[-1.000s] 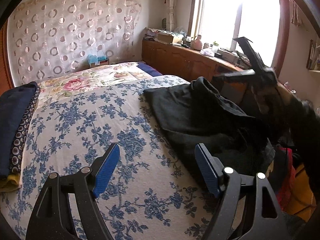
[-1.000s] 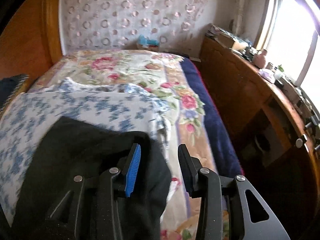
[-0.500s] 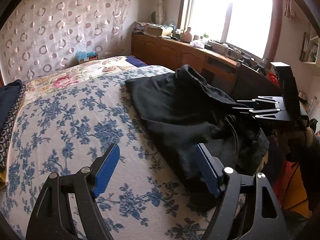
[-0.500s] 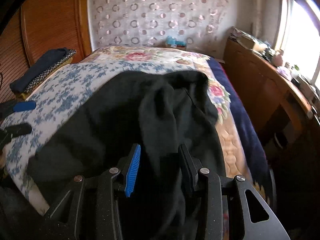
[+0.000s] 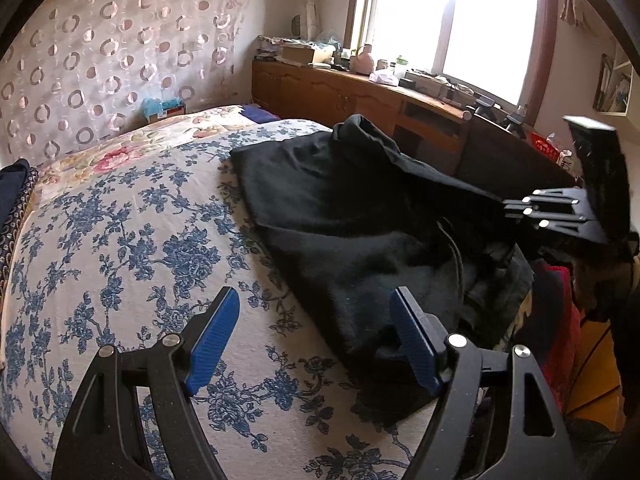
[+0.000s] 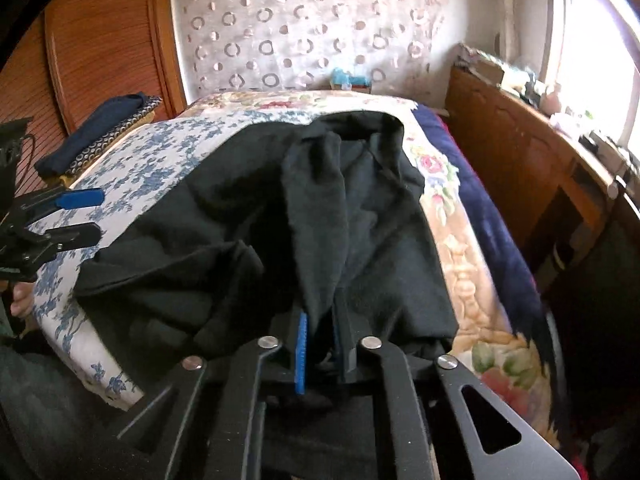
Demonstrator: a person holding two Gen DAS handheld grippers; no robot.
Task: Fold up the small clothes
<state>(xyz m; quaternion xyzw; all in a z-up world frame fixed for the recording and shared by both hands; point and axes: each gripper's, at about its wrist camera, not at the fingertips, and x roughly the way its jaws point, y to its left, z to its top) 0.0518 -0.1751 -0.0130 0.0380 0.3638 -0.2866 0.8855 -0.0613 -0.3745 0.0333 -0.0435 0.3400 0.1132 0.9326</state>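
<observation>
A crumpled black garment [image 5: 352,216] lies on the right half of the blue-flowered bedspread [image 5: 120,248], one fold stretched taut to the right. That fold runs into my right gripper [image 6: 320,320], whose blue pads are shut on the black garment [image 6: 316,208]. From the left wrist view the right gripper [image 5: 508,206] shows at the far right, level with the bed edge. My left gripper [image 5: 316,320] hovers open over the near edge of the cloth, its right pad beside the fabric and nothing pinched. In the right wrist view the left gripper [image 6: 84,216] sits at the left, jaws apart.
Folded dark clothes [image 6: 100,128] are stacked at the bed's far left edge. A wooden sideboard [image 5: 360,96] crowded with small items runs under the window. Red and dark clothes [image 5: 552,312] are piled off the bed's near right corner. A patterned curtain covers the back wall.
My right gripper drew back toward the near bed edge and closed on a fold of the black garment, pulling it taut. The left gripper shifted slightly toward the cloth, still open.
</observation>
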